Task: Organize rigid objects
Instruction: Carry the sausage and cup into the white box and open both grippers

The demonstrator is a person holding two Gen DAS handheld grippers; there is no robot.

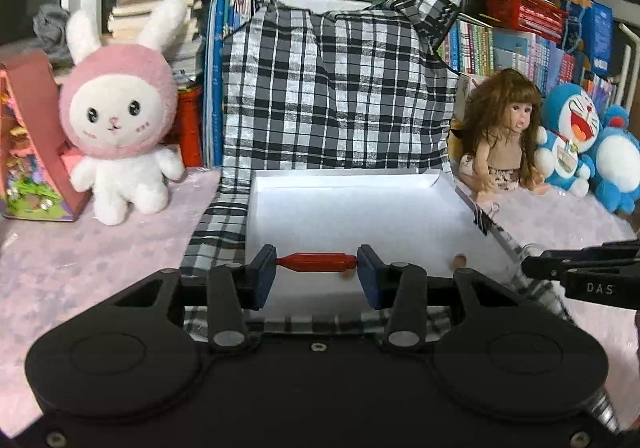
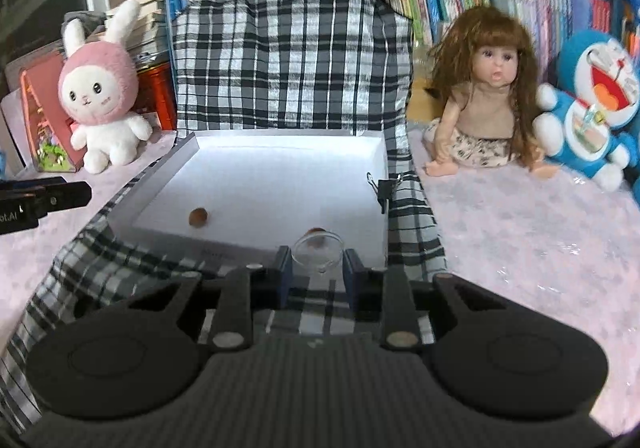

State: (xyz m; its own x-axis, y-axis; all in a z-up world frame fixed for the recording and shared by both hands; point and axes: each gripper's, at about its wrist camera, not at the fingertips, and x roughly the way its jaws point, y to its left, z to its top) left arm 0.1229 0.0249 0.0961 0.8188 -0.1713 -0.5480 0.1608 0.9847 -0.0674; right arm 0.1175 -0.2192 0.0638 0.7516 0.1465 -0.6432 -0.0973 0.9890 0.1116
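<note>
My left gripper (image 1: 317, 264) is shut on a red spindle-shaped piece (image 1: 317, 262), held crosswise by its two ends over the near part of a white tray (image 1: 352, 183). My right gripper (image 2: 316, 262) is shut on a small clear glass cup (image 2: 318, 250), held at the tray's (image 2: 280, 145) near right rim. A small brown nut (image 2: 198, 216) lies on the tray floor; it also shows in the left wrist view (image 1: 460, 260). Another brown piece (image 2: 316, 232) shows behind the cup. The right gripper's side (image 1: 580, 268) shows at the right edge of the left view.
The tray sits on a black-and-white plaid bag (image 1: 332, 87) on a pink table cover (image 1: 80, 260). A pink bunny plush (image 1: 120, 115) stands left, a long-haired doll (image 1: 504, 131) and blue cat plush (image 1: 572, 127) right. A binder clip (image 2: 384, 187) grips the tray's right rim.
</note>
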